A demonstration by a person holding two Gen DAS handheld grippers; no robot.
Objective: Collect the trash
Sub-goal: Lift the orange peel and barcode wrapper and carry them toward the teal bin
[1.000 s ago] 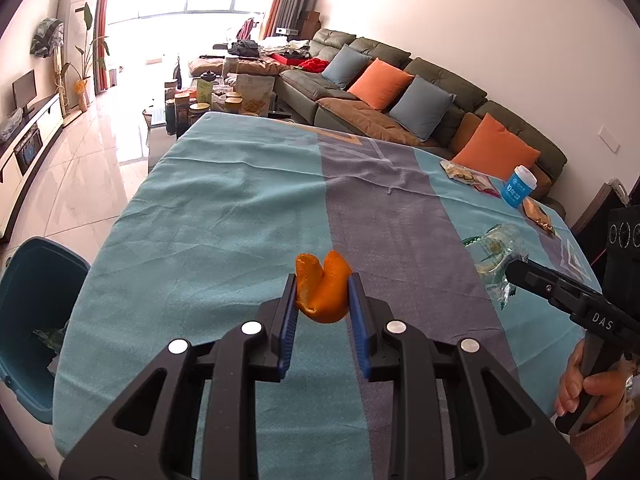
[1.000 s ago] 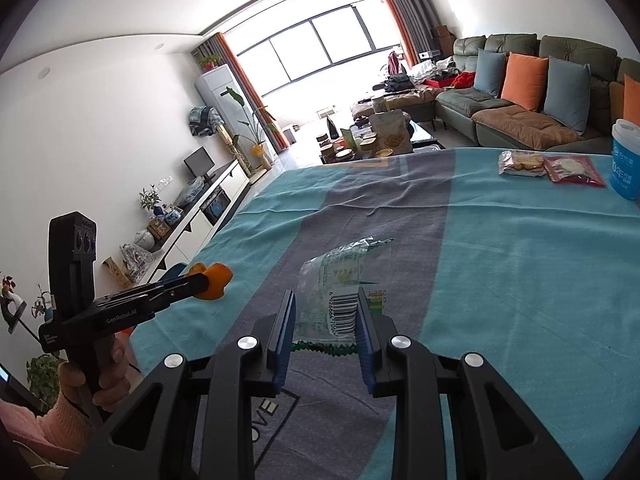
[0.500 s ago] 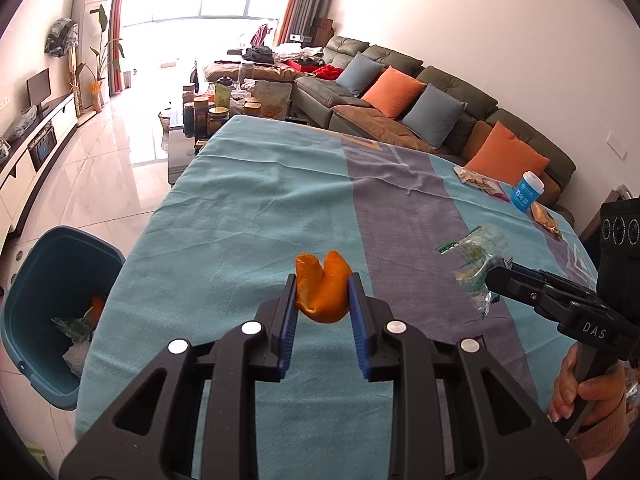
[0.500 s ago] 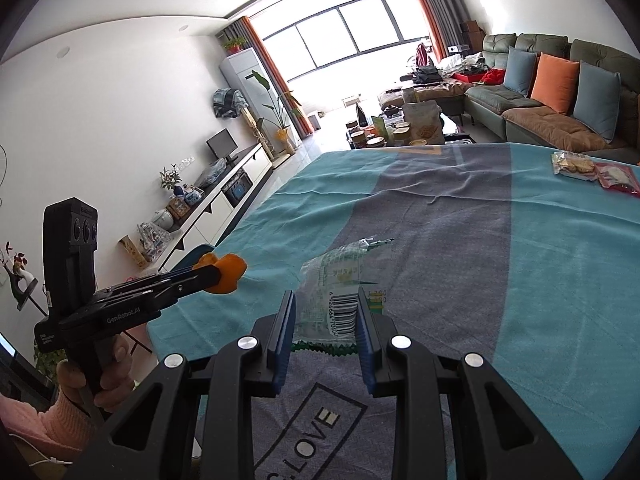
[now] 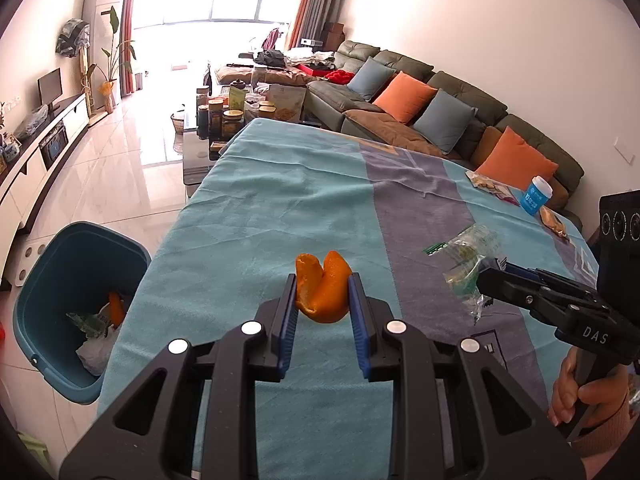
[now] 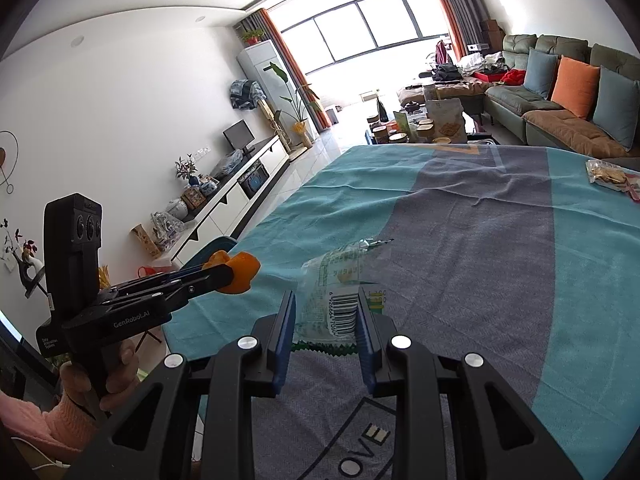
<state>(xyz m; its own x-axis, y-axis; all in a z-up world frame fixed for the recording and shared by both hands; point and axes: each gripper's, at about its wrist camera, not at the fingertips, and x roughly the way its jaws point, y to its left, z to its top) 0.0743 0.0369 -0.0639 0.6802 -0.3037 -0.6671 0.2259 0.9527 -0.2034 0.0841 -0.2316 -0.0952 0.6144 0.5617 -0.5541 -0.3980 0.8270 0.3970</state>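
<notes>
1. Left gripper [image 5: 322, 294]: clamped on a curled orange peel [image 5: 323, 293], blue pads [image 5: 286, 320] pressing both sides; jaws narrow, peel standing up between the tips.
2. Held above the teal and grey tablecloth [image 5: 248, 216], aimed downward at a slant, near the cloth's left edge.
3. Left hand [image 6: 108, 376] wrapped round the handle in a fist, pink knitted sleeve [image 6: 48, 424] at the wrist; seen in the right wrist view at lower left.
4. Right gripper [image 6: 326, 314]: closed on a clear plastic wrapper [image 6: 340, 296] with a barcode and green zigzag edge, pinched at its lower end, the rest sticking up and forward.
5. Also tilted downward over the grey stripe of the cloth, just beside the left gripper.
6. Right hand [image 5: 584, 396] gripping its handle, fingers curled, at lower right in the left wrist view.
7. Blue bin [image 5: 60, 256] on the floor beside the table's left edge, already holding peel and paper.
8. Far right of the cloth: blue cup [image 5: 536, 196] and snack packets [image 5: 490, 186].
</notes>
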